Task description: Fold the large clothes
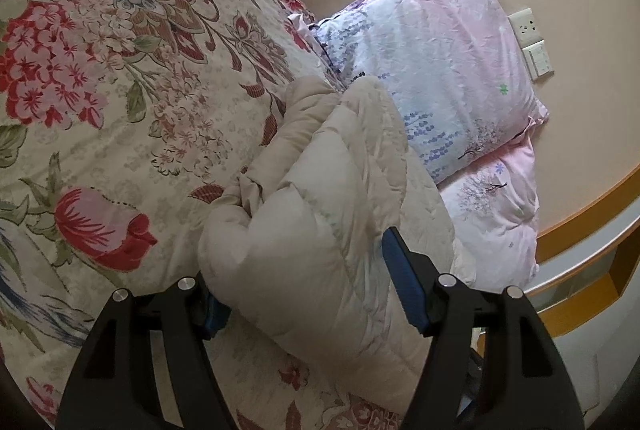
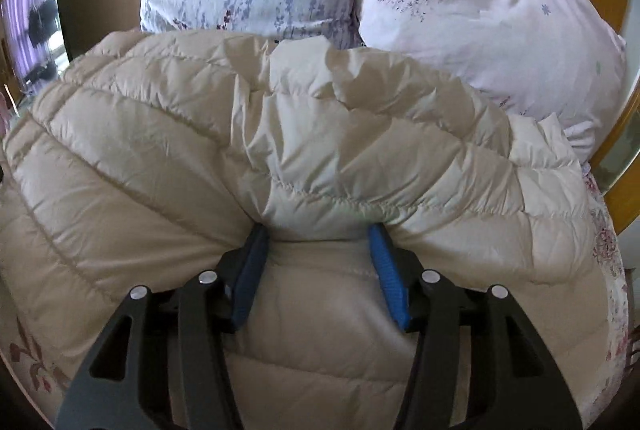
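bed cover: a floral quilt (image 1: 120,90) is lying across the bed and carrying everything else.
pillows: two pink printed pillows (image 1: 440,70) are leaning at the far end, just beyond the garment.
garment: a beige quilted down jacket (image 2: 280,134) is lying bunched on the quilt, its far edge touching the pillows; in the left wrist view it is running as a long padded roll away from the gripper toward the pillows.
long axis: in the right wrist view the jacket's bulk is spreading side to side across the frame, with stitched channels curving over a raised fold.
right gripper: the right gripper (image 2: 318,270) is pressing both blue pads into a pinched fold at the near edge of the jacket; the fabric is puckering between them, so it is judged to be gripping that fold at a middling spread.
left gripper: the left gripper (image 1: 304,282) is standing fairly wide around a thick puffed section of the jacket; the left pad is buried against the fabric, the right pad is showing its blue face beside it, and whether it is truly clamping cannot be told.
deciding relation: both grippers are sitting at the jacket's near side with the bulk lying ahead toward the pillows; the right one is judged to have the firmer hold, so any fold is likely turning on carrying that near edge forward over the body.
risk: slippery padded fabric may be sliding out of a wide grip.
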Demonstrator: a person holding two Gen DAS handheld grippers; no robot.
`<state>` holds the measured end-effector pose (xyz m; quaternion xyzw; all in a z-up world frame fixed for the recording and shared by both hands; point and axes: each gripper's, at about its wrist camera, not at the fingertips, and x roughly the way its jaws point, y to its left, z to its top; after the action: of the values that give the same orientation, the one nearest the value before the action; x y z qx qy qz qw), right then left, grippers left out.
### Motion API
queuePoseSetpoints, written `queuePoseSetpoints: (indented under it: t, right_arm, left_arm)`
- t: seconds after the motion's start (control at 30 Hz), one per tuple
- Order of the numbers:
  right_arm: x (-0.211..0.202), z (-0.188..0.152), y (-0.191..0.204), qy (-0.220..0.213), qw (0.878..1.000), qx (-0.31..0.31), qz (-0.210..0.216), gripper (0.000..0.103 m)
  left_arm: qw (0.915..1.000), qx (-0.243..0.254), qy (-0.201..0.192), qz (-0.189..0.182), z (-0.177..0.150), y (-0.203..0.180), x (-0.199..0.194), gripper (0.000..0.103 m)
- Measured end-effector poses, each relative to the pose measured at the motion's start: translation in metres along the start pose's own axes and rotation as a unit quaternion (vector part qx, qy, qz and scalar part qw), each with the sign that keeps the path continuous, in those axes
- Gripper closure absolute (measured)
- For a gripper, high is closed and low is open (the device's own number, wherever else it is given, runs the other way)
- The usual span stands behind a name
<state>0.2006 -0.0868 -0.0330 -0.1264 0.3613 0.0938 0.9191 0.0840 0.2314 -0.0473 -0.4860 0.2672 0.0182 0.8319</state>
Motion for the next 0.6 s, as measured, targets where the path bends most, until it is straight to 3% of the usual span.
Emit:
queuePoseSetpoints:
  t: [0.23,0.37,0.47,0.6]
  right_arm:
    - [0.002,-0.003,0.006,0.0,1.0,-0.007,-0.013,0.048]
    - [0.004,-0.001,0.004,0.001,1.0,-0.004,-0.01,0.048]
    - [0.006,0.0,0.002,0.003,1.0,0.0,-0.004,0.048]
    - [0.009,0.002,-0.002,0.01,1.0,0.005,0.008,0.047]
  left_arm:
    - [0.9997,0.015,-0.002,-0.02,0.003,-0.013,0.006,0.064]
    - [0.9959,0.067,-0.023,-0.055,0.005,-0.044,-0.005,0.068]
    - [0.9893,0.108,-0.031,-0.093,0.002,-0.075,-0.012,0.068]
    - [0.9716,0.168,-0.024,-0.165,-0.012,-0.122,-0.015,0.068]
